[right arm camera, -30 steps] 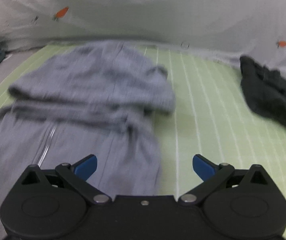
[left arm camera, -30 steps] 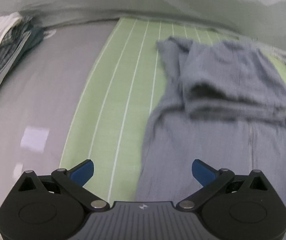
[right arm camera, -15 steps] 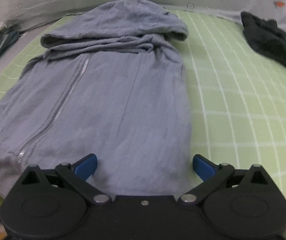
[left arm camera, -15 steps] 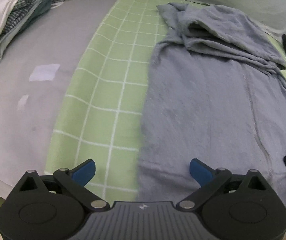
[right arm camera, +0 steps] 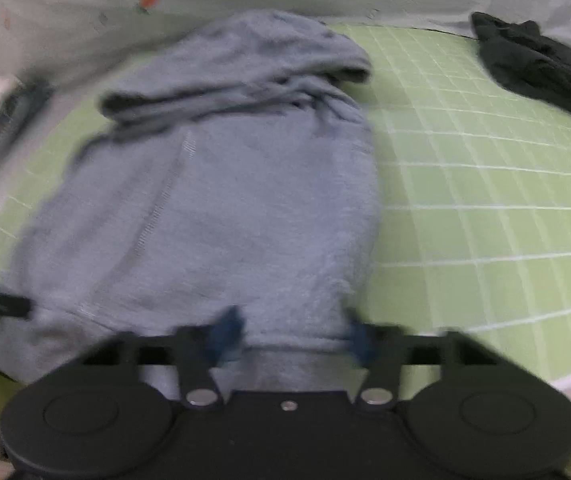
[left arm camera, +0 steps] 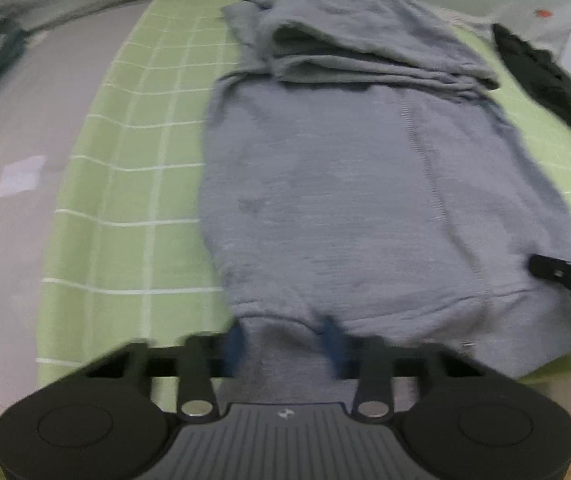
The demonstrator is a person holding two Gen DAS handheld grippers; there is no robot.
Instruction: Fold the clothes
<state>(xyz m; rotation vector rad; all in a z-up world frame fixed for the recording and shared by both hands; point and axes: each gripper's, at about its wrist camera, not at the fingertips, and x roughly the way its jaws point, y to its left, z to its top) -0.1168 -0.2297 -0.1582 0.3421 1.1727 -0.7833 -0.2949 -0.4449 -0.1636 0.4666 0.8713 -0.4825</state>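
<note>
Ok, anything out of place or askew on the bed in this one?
Only mildly: the grey zip-up hoodie lies flat except its top, bunched in rumpled folds, and a dark crumpled garment sits unfolded at the far right of the green checked sheet.

A grey zip-up hoodie lies flat, front side up, filling the middle of both frames. Its hood is folded down over the shoulders toward the top of the frame, in rumpled layers. The zipper is closed and runs down the body, right of centre in the left wrist view and left of centre in the right wrist view. The ribbed hem sits at the bottom middle of the frame. The picture is blurred.
</note>
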